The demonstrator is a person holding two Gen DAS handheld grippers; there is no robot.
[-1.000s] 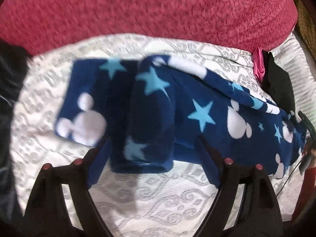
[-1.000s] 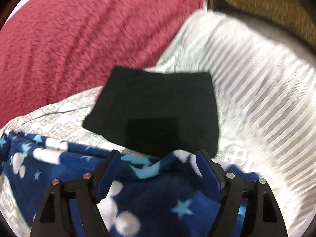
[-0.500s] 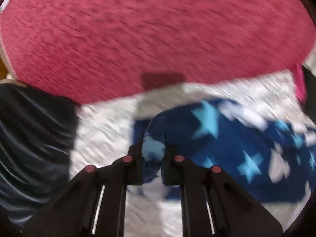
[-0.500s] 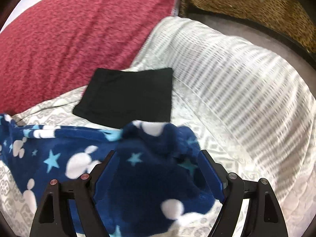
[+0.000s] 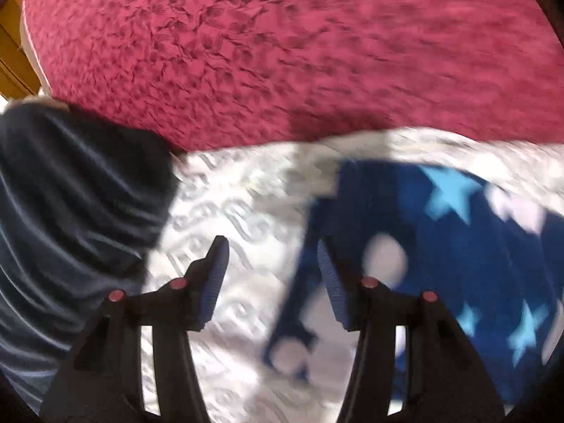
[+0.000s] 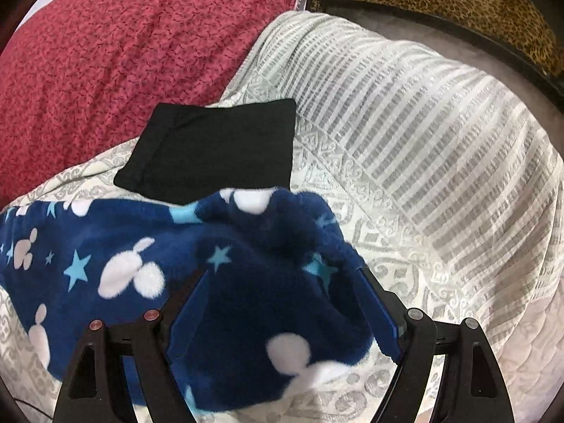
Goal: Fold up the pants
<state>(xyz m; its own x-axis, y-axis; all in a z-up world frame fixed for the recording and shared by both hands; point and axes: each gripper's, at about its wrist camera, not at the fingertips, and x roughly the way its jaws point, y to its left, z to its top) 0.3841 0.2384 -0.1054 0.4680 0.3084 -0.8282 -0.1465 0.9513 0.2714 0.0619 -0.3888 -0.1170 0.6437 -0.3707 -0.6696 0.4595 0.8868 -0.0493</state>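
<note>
The left tongs (image 5: 271, 257), just opening, grip nothing; the pants (image 5: 440, 246) lie right. The right tongs (image 6: 282, 299) gape over a bunched fold, pads not pressing.

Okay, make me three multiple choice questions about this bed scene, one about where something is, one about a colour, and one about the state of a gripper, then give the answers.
1. Where does the black folded cloth lie?
A. beyond the blue pants, by the red blanket
B. on top of the striped pillow
C. between the right gripper's fingers

2. What colour are the stars on the pants?
A. yellow
B. light blue
C. red

3. How does the left gripper stand?
A. clamped on the pants
B. clamped on the red blanket
C. open, with only the bedspread seen between its fingers

Answers:
1 A, the right wrist view shows it past the pants' far edge.
2 B, both views show pale blue stars.
3 C, its jaws have just been opening and the pants lie to one side.
</note>
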